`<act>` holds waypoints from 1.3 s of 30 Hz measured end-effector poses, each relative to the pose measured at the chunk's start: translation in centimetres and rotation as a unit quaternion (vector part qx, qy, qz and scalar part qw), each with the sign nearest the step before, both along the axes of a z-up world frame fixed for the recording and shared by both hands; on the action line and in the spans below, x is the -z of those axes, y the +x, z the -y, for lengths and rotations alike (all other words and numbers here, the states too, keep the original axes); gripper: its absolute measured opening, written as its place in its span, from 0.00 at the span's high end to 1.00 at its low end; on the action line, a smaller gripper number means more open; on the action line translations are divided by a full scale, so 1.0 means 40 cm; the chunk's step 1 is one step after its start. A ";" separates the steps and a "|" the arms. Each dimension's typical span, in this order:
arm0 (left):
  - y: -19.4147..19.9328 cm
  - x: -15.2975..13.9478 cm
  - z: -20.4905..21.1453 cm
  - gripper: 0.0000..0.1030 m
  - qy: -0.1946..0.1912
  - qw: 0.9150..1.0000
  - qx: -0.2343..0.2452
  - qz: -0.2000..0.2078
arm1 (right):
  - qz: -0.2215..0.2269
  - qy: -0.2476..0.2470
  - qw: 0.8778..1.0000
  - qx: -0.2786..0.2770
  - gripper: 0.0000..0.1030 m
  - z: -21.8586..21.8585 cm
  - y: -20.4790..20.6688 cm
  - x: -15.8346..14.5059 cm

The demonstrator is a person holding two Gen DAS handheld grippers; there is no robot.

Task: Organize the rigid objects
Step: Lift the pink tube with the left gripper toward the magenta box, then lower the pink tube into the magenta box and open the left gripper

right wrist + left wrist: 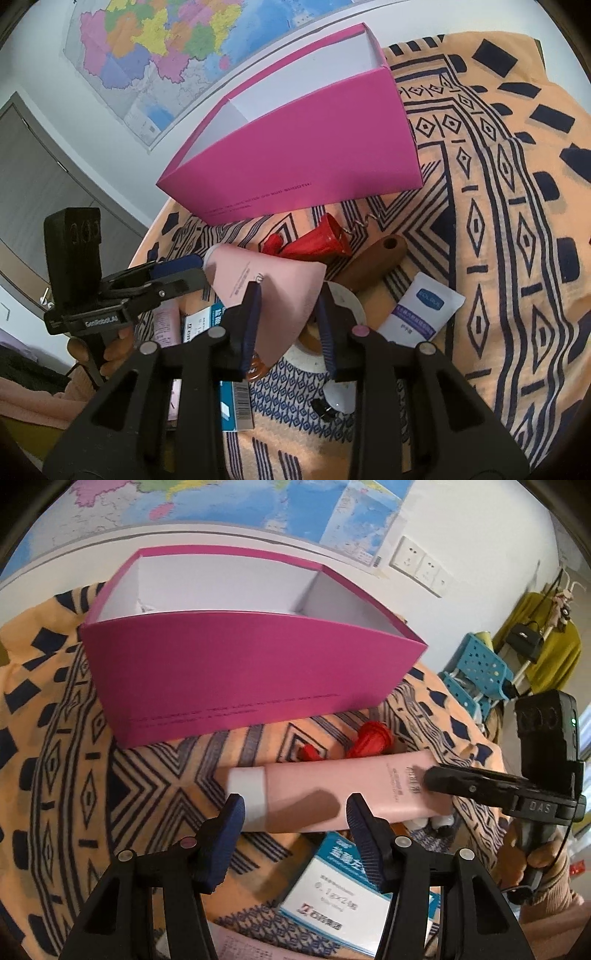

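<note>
A pink tube (343, 797) with a white cap lies across the patterned cloth in front of an open magenta box (240, 672). My left gripper (295, 812) is open, its fingers on either side of the tube's cap end, just in front of it. My right gripper (290, 306) is open around the tube's flat crimped end (273, 291); its finger (454, 781) also shows in the left wrist view, lying on the tube. The magenta box (303, 155) stands behind, white inside.
A red corkscrew (317, 240) with a wooden handle (373, 262) lies behind the tube. A white and purple tube (421, 314), a tape roll (347, 302) and a blue and white medicine box (332, 897) lie nearby. A wall map hangs behind.
</note>
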State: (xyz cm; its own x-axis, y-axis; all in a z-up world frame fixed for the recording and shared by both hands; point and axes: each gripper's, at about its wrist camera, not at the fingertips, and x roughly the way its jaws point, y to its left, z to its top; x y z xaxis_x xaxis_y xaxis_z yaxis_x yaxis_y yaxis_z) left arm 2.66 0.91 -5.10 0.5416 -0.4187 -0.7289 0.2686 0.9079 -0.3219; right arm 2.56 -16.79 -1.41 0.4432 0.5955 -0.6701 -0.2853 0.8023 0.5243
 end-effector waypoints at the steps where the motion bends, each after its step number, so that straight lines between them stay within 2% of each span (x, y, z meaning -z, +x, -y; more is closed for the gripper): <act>1: -0.002 -0.002 0.005 0.44 -0.002 1.000 0.004 0.000 | 0.002 -0.003 1.000 0.000 0.71 -0.001 0.001 -0.002; 3: -0.008 -0.006 0.019 0.44 0.001 1.000 0.011 0.004 | 0.005 -0.006 1.000 -0.004 0.72 -0.006 0.003 -0.005; 6: -0.009 -0.010 0.022 0.44 0.024 1.000 -0.006 0.013 | 0.002 -0.007 1.000 -0.004 0.72 -0.006 0.009 0.000; 12: 0.014 -0.007 -0.039 0.44 0.012 0.999 -0.040 0.008 | -0.002 -0.001 1.000 -0.001 0.72 0.004 0.014 0.006; 16: 0.028 0.007 -0.032 0.43 0.001 1.000 -0.017 -0.006 | -0.001 -0.006 1.000 -0.003 0.72 0.000 0.017 0.003; 19: 0.024 0.007 -0.016 0.42 0.015 1.000 -0.010 -0.001 | 0.002 -0.013 1.000 -0.001 0.72 -0.002 0.017 0.000; 22: 0.025 0.008 -0.022 0.42 -0.001 1.000 -0.001 -0.007 | 0.008 -0.020 1.000 0.001 0.72 -0.001 0.017 -0.008; 27: 0.035 0.022 -0.035 0.42 -0.006 1.000 -0.010 -0.020 | 0.012 -0.024 1.000 -0.007 0.72 -0.011 0.021 -0.008; 35: 0.032 0.007 -0.017 0.42 0.015 1.000 -0.010 -0.009 | 0.013 -0.029 1.000 -0.001 0.72 -0.011 0.023 -0.005; 39: 0.013 -0.020 -0.014 0.42 0.013 1.000 -0.011 0.002 | 0.024 -0.029 0.999 0.002 0.71 -0.006 0.022 -0.026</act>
